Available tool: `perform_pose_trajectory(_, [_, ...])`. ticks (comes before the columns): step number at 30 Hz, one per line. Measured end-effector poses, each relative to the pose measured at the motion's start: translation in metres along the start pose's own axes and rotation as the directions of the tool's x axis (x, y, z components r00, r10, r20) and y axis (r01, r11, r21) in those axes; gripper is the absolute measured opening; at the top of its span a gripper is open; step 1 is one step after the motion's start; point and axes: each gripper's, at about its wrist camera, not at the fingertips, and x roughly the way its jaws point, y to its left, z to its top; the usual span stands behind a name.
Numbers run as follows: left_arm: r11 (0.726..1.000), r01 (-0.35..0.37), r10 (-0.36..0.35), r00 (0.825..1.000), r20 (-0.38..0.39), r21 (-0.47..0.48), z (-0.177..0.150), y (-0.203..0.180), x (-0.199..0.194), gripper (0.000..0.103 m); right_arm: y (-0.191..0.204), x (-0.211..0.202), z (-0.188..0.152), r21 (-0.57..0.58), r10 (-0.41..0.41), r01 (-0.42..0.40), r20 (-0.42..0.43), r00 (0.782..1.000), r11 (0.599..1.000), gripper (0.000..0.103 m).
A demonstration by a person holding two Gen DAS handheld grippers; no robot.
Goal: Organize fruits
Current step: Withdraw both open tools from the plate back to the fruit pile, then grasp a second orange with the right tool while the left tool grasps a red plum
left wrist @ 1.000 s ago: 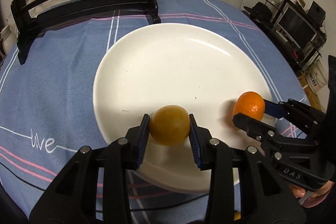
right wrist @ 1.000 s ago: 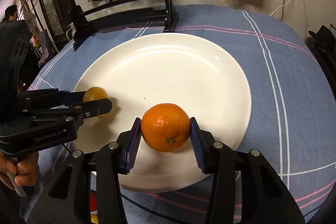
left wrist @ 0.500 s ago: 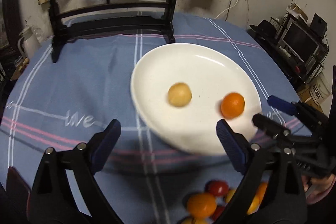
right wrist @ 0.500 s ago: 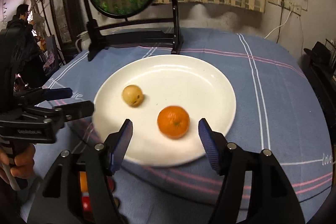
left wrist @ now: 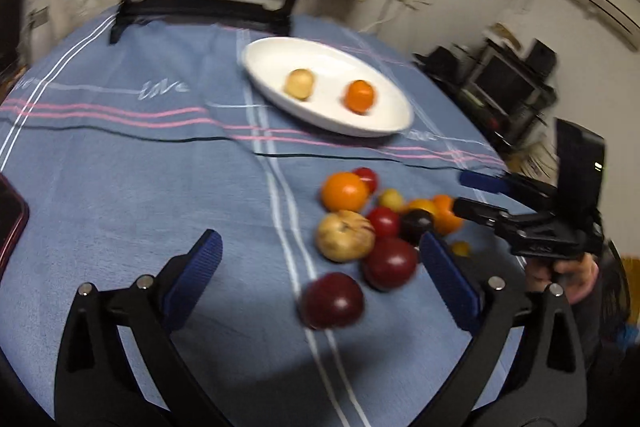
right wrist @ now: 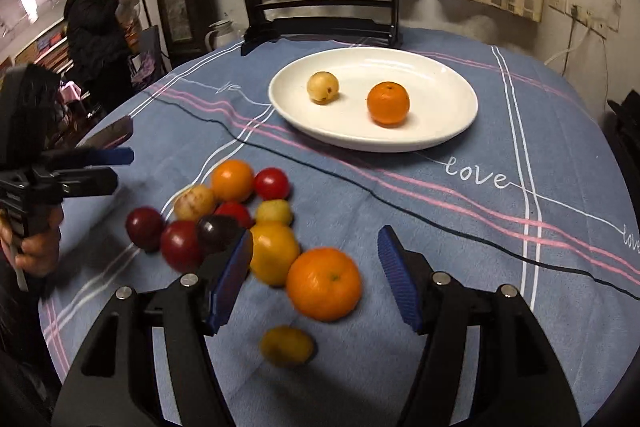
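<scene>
Blue-padded fingers of the left gripper stand spread wide with nothing between the pads. Just ahead of them and slightly toward the right finger lies a dark red plum, blurred, on the blue striped cloth of the desk. Beyond it, close to the right finger, sits the fruit pile: a second dark red fruit, a pale yellow apple, an orange, and small red and yellow pieces touching one another. Far ahead of the fingers rests the white plate, holding a pale round fruit and a mandarin, set apart from each other. The right gripper shows at the far right edge, held by a hand.

From the right wrist view, the right gripper is likewise released, its fingers wide apart. A large orange lies on the cloth between them, nearer the left finger, touching neither. A yellow fruit sits just beside the left finger's tip, and a small yellow one lies nearer the camera, between the finger bases. The rest of the pile spreads off to the left of the fingers. The plate sits well ahead with its two fruits. The left gripper shows at the left edge, fingers parted.
</scene>
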Motion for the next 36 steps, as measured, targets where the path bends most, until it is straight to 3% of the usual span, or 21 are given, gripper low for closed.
perform_pose_trajectory(5, [0.990, -0.066, 0.075, 0.995, -0.070, 0.120, -0.015, -0.016, 0.011, 0.101, -0.005, 0.003, -0.012, 0.019, 0.030, -0.029, -0.049, 0.998, 0.999, 0.065])
perform_pose_trajectory(10, [0.972, -0.116, 0.135, 0.987, -0.085, 0.203, -0.026, -0.021, 0.016, 0.101, -0.008, 0.011, -0.018, 0.022, 0.009, -0.007, -0.101, 0.995, 1.000, 0.065])
perform_pose_trajectory(19, [0.961, -0.108, 0.131, 0.989, -0.074, 0.253, -0.029, -0.028, 0.016, 0.100, -0.007, 0.020, -0.020, 0.011, 0.011, -0.009, -0.123, 0.992, 1.000, 0.060])
perform_pose_trajectory(28, [0.970, -0.079, 0.109, 0.986, -0.122, 0.230, -0.031, -0.025, 0.023, 0.071, -0.009, 0.021, -0.020, 0.018, 0.015, -0.013, -0.110, 0.994, 1.000, 0.058])
perform_pose_trajectory(32, [0.968, -0.078, 0.115, 0.983, -0.141, 0.239, -0.032, -0.027, 0.027, 0.069, -0.008, 0.022, -0.020, 0.021, 0.023, -0.020, -0.109, 0.994, 1.000, 0.057])
perform_pose_trajectory(36, [0.967, -0.068, 0.109, 0.981, -0.158, 0.245, -0.033, -0.029, 0.030, 0.058, -0.008, 0.022, -0.020, 0.023, 0.024, -0.022, -0.107, 0.994, 1.000, 0.046])
